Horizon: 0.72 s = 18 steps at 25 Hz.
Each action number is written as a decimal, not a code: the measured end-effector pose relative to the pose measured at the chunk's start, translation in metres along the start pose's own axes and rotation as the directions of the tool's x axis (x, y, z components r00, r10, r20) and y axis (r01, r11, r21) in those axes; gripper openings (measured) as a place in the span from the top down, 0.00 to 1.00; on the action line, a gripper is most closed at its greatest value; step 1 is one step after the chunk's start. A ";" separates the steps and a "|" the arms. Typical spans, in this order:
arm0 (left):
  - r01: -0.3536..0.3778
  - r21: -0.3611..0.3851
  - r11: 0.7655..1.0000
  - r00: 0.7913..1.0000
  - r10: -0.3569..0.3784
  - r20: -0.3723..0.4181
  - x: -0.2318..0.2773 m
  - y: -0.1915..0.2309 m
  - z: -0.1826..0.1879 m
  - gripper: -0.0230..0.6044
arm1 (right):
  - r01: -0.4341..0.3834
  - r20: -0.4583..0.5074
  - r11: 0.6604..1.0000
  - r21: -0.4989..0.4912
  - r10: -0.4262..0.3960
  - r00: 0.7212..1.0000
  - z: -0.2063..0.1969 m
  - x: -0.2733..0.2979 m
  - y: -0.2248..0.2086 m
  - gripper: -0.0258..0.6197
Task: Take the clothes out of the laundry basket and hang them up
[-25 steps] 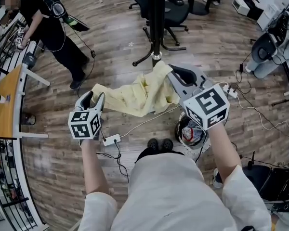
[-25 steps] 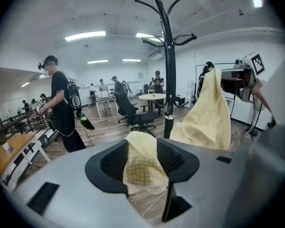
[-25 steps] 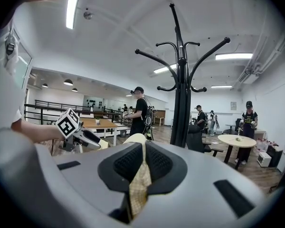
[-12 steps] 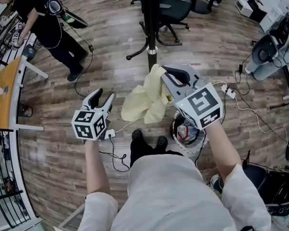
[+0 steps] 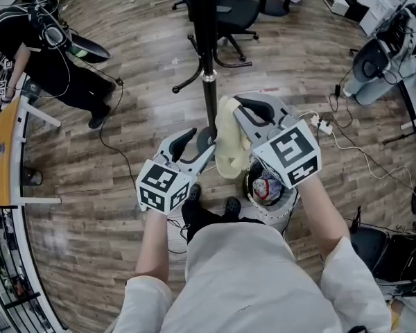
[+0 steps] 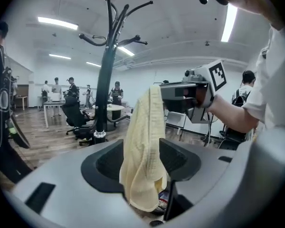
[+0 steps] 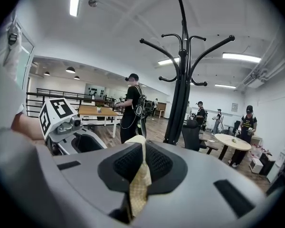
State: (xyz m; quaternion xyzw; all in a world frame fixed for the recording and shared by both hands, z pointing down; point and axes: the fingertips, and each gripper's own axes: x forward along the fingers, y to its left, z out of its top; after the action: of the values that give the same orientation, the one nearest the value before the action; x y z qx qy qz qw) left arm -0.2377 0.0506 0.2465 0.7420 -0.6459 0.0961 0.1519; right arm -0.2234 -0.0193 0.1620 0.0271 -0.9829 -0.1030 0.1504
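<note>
Cloth (image 5: 229, 144), pale yellow: pinched at its top edge in right claw (image 5: 241, 107), which is shut tight on it. Hangs limp in a narrow bunch, clear of the floor. Held high and level, seemingly to let it drop straight and offer a free edge.

Left claw (image 5: 201, 139): just beside cloth, wide apart, having just been opening. Cloth dangles in the gap, pads not touching it. Aimed at the lower half, probably to take a second grip and spread cloth out for hanging.

Below right claw, by the feet: basket (image 5: 281, 211), round and pale-rimmed, with more coloured clothes (image 5: 265, 186) inside. Much of the task left, then.

Next out: coat stand (image 5: 208, 68), black, directly behind cloth and close. Hooks bare in both claw views, so room for hanging anywhere. Hooks well above claw height, so calls for a lift.

Possible snags: stand's curved feet spreading over the floor toward the person; white cable and power strip (image 5: 319, 123) lying on the boards to the right; bunched cloth likely to slip off a hook unless opened first.

Farther back: office chair (image 5: 232, 9) behind stand. Off to the left, a person in black (image 5: 48, 54) beside a wooden counter (image 5: 3, 144). More people and round tables in the distance, well apart from the work.
</note>
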 end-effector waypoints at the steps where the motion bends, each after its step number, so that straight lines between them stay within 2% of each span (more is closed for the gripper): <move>1: 0.024 0.010 1.000 1.000 -0.024 0.001 0.006 -0.005 0.002 0.59 | 0.009 -0.001 1.000 0.001 -0.009 1.000 0.000 0.001 -0.001 0.93; 6: 0.120 0.040 0.992 0.993 -0.119 -0.016 0.031 -0.012 0.005 0.58 | 0.058 -0.014 0.998 0.017 -0.058 0.998 0.005 0.011 -0.007 0.93; 10: 0.155 0.062 0.986 0.987 -0.153 -0.040 0.039 0.004 0.007 0.57 | 0.079 -0.022 0.996 0.040 -0.078 0.997 0.018 0.026 -0.005 0.92; 11: 0.158 0.064 0.985 0.987 -0.156 -0.039 0.039 0.010 0.008 0.59 | 0.083 -0.023 0.996 0.041 -0.082 0.996 0.022 0.031 -0.003 0.92; 14: 0.169 0.068 0.983 0.985 -0.167 -0.040 0.035 0.029 0.010 0.76 | 0.097 -0.026 0.995 0.037 -0.097 0.995 0.029 0.044 -0.001 0.92; 18: 0.185 0.086 0.979 0.982 -0.181 -0.050 0.028 0.057 0.018 0.86 | 0.123 -0.032 0.991 0.045 -0.122 0.992 0.038 0.058 -0.007 0.92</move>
State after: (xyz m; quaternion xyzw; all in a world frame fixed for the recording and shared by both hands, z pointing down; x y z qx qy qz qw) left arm -0.2907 0.0112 0.2448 0.8022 -0.5665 0.1261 0.1401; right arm -0.2901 -0.0234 0.1421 0.0924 -0.9792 -0.0884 0.1577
